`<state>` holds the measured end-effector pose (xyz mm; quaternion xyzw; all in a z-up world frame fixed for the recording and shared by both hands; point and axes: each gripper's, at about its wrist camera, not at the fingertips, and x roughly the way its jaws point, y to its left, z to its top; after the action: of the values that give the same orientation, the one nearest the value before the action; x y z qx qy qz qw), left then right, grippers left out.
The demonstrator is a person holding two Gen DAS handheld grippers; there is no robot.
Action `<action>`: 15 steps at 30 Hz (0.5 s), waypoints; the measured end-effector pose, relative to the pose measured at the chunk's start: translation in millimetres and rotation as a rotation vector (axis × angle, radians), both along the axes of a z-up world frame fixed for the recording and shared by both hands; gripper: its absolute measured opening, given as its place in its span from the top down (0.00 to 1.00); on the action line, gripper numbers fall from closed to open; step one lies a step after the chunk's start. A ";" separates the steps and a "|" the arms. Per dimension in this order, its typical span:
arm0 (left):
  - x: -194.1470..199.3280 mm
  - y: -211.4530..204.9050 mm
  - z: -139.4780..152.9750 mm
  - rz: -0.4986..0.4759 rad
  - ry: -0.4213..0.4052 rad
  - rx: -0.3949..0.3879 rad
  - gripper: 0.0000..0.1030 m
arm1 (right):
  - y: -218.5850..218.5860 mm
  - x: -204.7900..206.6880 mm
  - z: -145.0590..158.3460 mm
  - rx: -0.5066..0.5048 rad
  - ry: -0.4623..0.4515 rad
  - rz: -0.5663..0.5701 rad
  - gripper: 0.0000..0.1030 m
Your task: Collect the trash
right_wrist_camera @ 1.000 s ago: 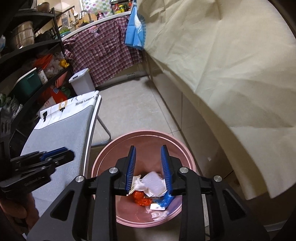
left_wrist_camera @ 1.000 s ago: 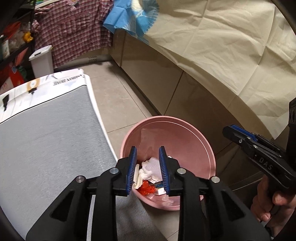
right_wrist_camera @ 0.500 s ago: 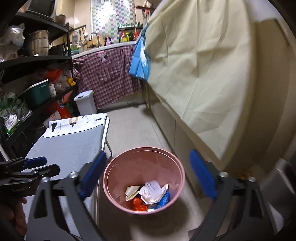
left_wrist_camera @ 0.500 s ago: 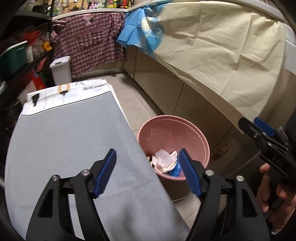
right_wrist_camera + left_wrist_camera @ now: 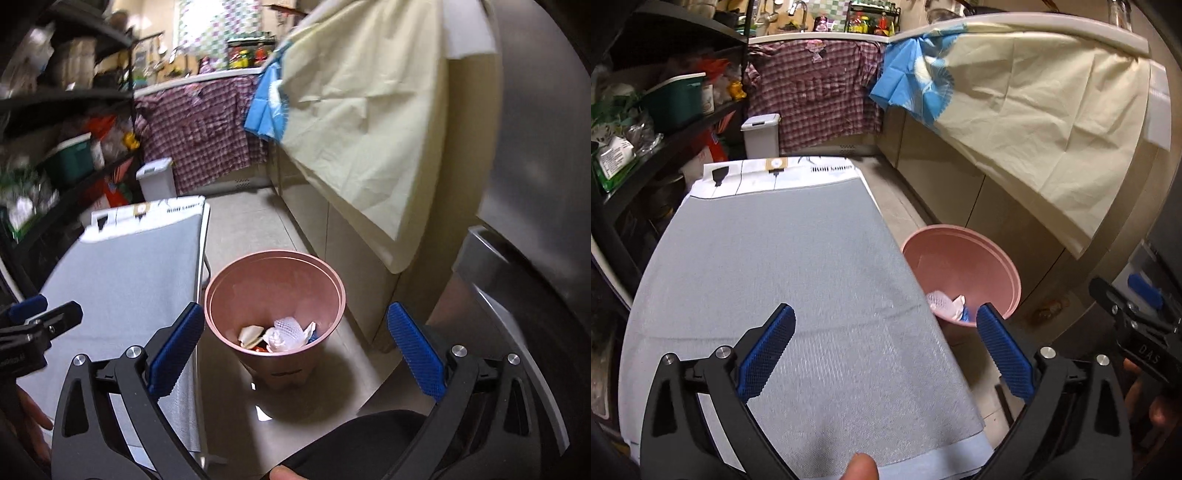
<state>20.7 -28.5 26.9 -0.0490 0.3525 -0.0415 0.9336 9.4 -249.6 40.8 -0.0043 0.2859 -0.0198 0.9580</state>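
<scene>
The crumpled trash (image 5: 284, 334) lies inside the pink bin (image 5: 275, 291) on the floor, right of the grey board (image 5: 775, 280), whose edge hides part of it. Left gripper (image 5: 886, 350) and right gripper (image 5: 295, 349) are opening, nothing between them.

The table (image 5: 783, 258) edge hides most of the bin's (image 5: 1004, 266) trash (image 5: 945, 301).

A grey-covered ironing board (image 5: 768, 266) fills the middle of the narrow kitchen, its white printed end (image 5: 775, 173) pointing toward a small white lidded bin (image 5: 761, 134) on the tiled floor (image 5: 251, 221). Behind that, a plaid shirt (image 5: 816, 96) hangs from the counter edge. A blue cloth (image 5: 912, 92) and a big cream sheet (image 5: 1034, 118) drape over the cabinets. Dark shelving (image 5: 665, 122) holds a green box (image 5: 677, 98) and packets.
</scene>
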 end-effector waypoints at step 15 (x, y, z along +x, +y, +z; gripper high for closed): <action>1.7 -0.5 -17.5 -0.021 0.025 0.017 0.07 | 9.4 5.4 -5.3 -0.043 0.012 -0.007 0.05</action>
<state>22.5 -29.0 9.3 -0.0377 0.3650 -0.0479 0.9290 14.8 -240.2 35.6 -0.0241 0.2914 -0.0295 0.9559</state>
